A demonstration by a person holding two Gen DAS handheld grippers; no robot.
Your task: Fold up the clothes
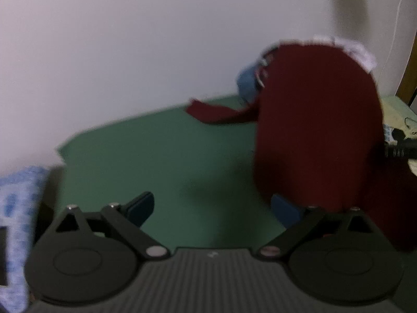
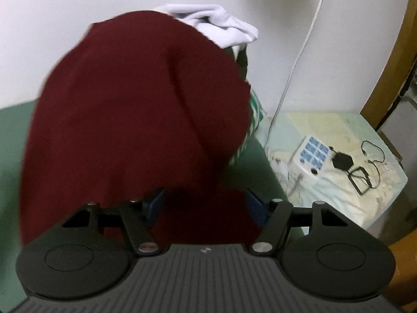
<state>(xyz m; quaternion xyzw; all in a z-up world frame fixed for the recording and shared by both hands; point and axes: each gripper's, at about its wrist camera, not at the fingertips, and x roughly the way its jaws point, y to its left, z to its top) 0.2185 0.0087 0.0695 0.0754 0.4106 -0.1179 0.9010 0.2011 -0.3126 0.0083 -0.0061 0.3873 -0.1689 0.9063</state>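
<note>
Maroon garment [image 2: 135,109] is draped over the clothes pile on the green table [image 1: 156,151], directly ahead of the wide-spread right gripper [image 2: 206,208], cloth between its unpressed pads; the left gripper [image 1: 219,208], also wide, is offset leftward.

- One dark maroon knit garment [image 2: 135,109], just ahead of the right gripper's fingers.
- One white crumpled cloth [image 2: 221,26] beyond it, atop the pile.
- One blue garment [image 1: 247,82] far ahead of the left gripper.
- One white square box with blue panels [image 2: 312,156], to the right.
- One white cable [image 2: 299,60] on the wall.
</note>
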